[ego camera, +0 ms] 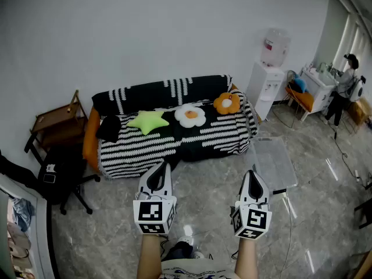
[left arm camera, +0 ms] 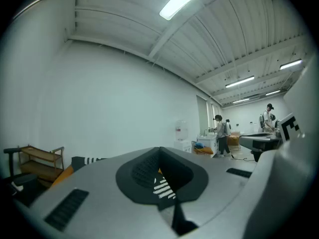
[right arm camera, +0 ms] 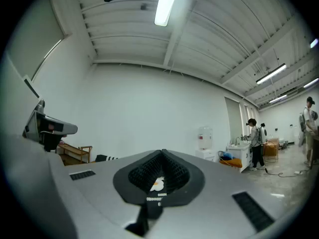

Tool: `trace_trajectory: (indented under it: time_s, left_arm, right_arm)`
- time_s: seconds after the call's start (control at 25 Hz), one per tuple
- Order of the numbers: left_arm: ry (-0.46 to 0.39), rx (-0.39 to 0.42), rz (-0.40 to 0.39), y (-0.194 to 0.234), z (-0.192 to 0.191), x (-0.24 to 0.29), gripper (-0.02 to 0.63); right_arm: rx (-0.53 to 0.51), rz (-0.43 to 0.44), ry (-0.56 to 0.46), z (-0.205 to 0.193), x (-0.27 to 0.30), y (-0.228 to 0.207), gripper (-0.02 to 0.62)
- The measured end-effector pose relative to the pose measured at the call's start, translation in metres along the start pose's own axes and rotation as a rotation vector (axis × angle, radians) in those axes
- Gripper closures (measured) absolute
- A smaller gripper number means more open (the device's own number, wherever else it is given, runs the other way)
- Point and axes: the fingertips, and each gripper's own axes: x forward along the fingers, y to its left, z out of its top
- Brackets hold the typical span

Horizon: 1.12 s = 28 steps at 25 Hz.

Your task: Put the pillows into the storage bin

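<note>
The left claw (ego camera: 161, 166) is clenched, its jaws meeting at the tips with nothing between them, and it points level toward the sofa (ego camera: 174, 141) from the floor in front of it. The right claw (ego camera: 252, 174) is likewise closed on nothing and aims at the sofa's right end. In the left gripper view, the left claw (left arm camera: 159, 149) shows only a sliver of the striped sofa cover through the gap behind its tips. In the right gripper view, the right claw (right arm camera: 162, 152) frames a bit of the white pillow.

Three pillows lie on the sofa seat: a green star pillow (ego camera: 148, 121) left of centre, a white fried-egg pillow (ego camera: 190, 115) in the middle, and an orange flower pillow (ego camera: 226, 103) at the right end. A dark bundle (ego camera: 108, 128) sits at the sofa's left end.

A translucent storage bin (ego camera: 273, 163) rests on the floor just off the sofa's right front corner. A water dispenser (ego camera: 266, 85) stands beyond the sofa's right end. A wooden shelf (ego camera: 55, 124) and a black chair (ego camera: 64, 173) stand to its left.
</note>
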Motion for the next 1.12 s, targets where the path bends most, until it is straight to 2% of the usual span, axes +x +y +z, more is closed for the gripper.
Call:
trace_trajectory:
  time_s: [0.56,0.76,0.88,0.92,1.12]
  left_arm:
    - [0.009,-0.005,0.005,0.007,-0.002,0.011,0.592]
    - [0.017,-0.022,0.045,0.025,-0.008,0.020,0.592]
    - [0.014,-0.040,0.071,0.043,-0.010,0.030,0.356]
    - [0.014,-0.041,0.087,0.051,-0.011,0.033,0.301]
    - [0.025,-0.045,0.141,0.094,-0.015,0.049,0.291]
  right_arm:
    - [0.000,0.011,0.011,-0.001,0.013,0.007,0.584]
    - [0.023,0.000,0.007,-0.008,0.026,0.009,0.584]
    - [0.035,-0.008,0.016,-0.012,0.038,0.012,0.584]
    - [0.039,-0.008,0.016,-0.013,0.044,0.014,0.584]
    - [0.054,-0.003,0.020,-0.015,0.076,0.036,0.584]
